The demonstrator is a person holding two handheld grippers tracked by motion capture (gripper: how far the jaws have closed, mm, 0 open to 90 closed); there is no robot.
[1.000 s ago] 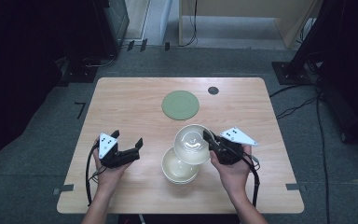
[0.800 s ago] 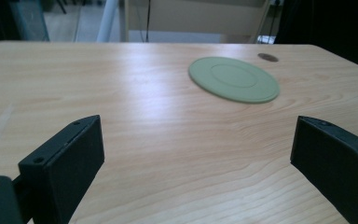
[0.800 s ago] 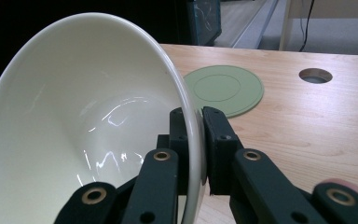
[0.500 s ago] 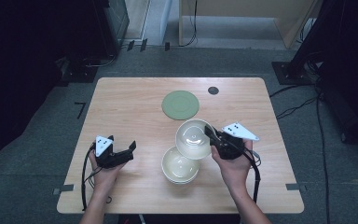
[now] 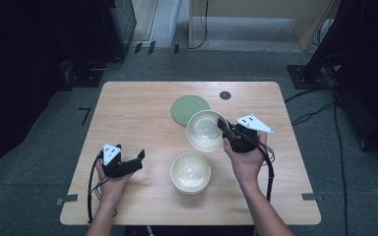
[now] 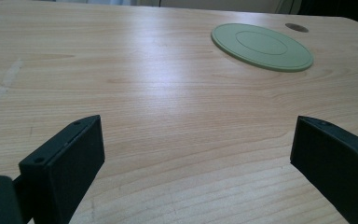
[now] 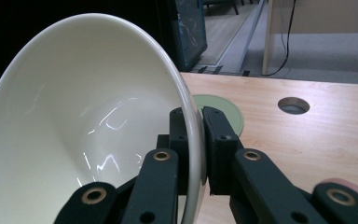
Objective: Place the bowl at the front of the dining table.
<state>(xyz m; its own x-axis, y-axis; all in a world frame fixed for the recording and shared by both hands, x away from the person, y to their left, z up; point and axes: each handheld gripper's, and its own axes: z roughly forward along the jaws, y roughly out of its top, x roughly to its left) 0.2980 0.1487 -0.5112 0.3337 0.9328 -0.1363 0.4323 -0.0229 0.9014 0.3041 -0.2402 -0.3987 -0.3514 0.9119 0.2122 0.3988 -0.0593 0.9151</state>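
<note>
On a pale wooden bench [image 5: 142,110] with one flat round green plate [image 5: 190,109], the right claw [image 5: 225,129] pinches one glossy cream ceramic bowl [image 5: 205,130] by its rim above the bench, a second cream bowl [image 5: 190,172] rests nearby, and the left claw [image 5: 137,160] gapes wide, empty.

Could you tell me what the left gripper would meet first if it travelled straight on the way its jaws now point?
Probably only the bare light wooden table: the open left gripper looks along it, and the flat round green plate lies farther off, right of centre, so it might be clipped or missed; depth is unclear.
</note>
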